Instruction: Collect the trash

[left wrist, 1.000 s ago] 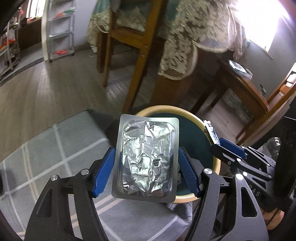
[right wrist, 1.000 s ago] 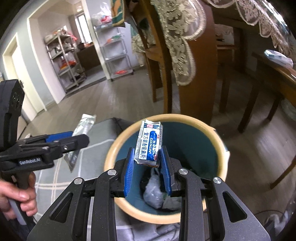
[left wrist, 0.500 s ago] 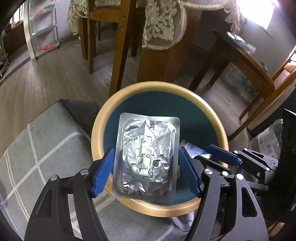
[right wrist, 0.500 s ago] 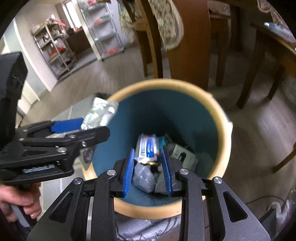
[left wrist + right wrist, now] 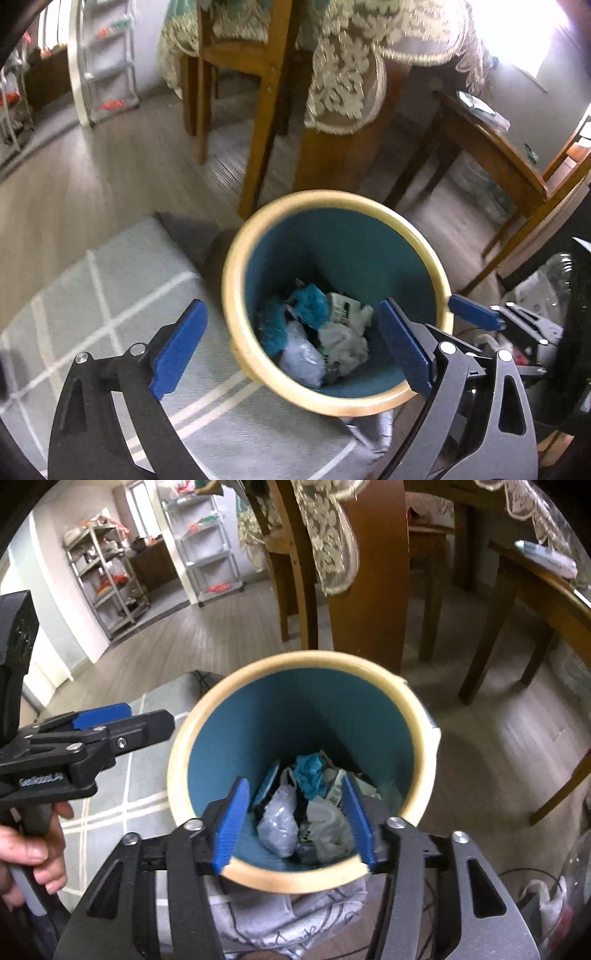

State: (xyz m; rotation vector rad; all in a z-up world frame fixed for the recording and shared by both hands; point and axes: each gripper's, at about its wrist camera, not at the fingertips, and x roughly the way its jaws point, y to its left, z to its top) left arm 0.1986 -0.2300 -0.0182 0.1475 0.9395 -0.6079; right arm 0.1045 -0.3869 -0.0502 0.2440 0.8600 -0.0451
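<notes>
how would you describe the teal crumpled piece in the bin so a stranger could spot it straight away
Find the round bin with the cream rim and blue inside, standing on the floor by the wooden chair legs. At its bottom lies a heap of trash; the teal crumpled piece sits at the far side of it. Its neighbours are pale grey and white bags and wrappers.

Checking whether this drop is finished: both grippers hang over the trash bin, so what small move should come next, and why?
Probably lift both grippers up and away from the bin to go for more trash. The left gripper and right gripper have jaws opening with nothing between them, and crumpled wrappers lie at the bottom of the bin. Nothing is left to release here.
</notes>
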